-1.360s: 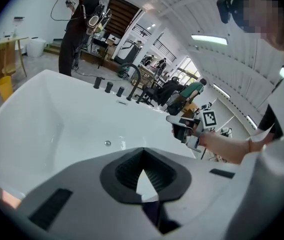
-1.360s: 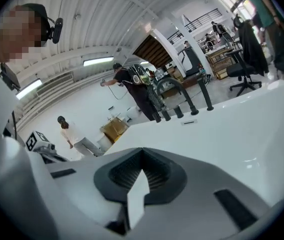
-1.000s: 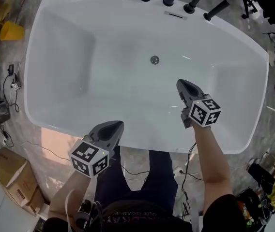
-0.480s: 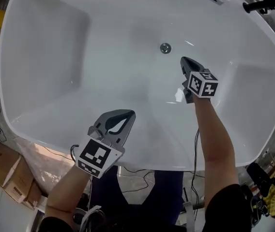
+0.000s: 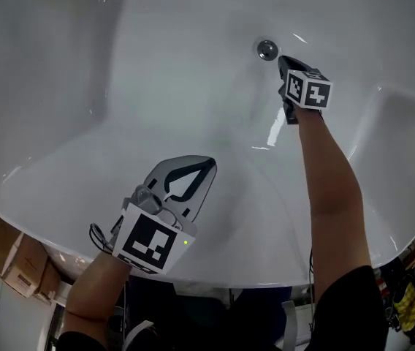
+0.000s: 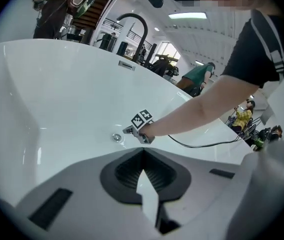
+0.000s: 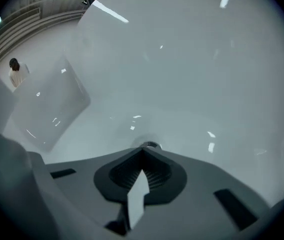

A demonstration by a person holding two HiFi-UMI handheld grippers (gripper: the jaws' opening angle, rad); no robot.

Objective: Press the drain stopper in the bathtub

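The round chrome drain stopper (image 5: 267, 49) sits in the floor of the white bathtub (image 5: 120, 123). My right gripper (image 5: 282, 62) is shut with nothing in it, its tip just right of and below the stopper, very close to it. In the right gripper view the stopper (image 7: 150, 145) peeks out just past the closed tip of the right gripper (image 7: 143, 151). My left gripper (image 5: 206, 164) is shut and empty, held over the tub's near slope, far from the drain. The left gripper view shows the stopper (image 6: 116, 137) and the right gripper (image 6: 128, 130) beyond the left gripper (image 6: 143, 151).
The tub's near rim (image 5: 193, 278) runs below my left hand. Cardboard boxes (image 5: 6, 258) stand on the floor at lower left. A cable (image 6: 202, 145) trails from my right arm. People stand in the room beyond the tub (image 6: 52, 9).
The view has dropped closer into the tub. My right gripper has reached farther down and forward, closing the gap to the drain stopper. My left gripper moved slightly inward over the tub's slope.
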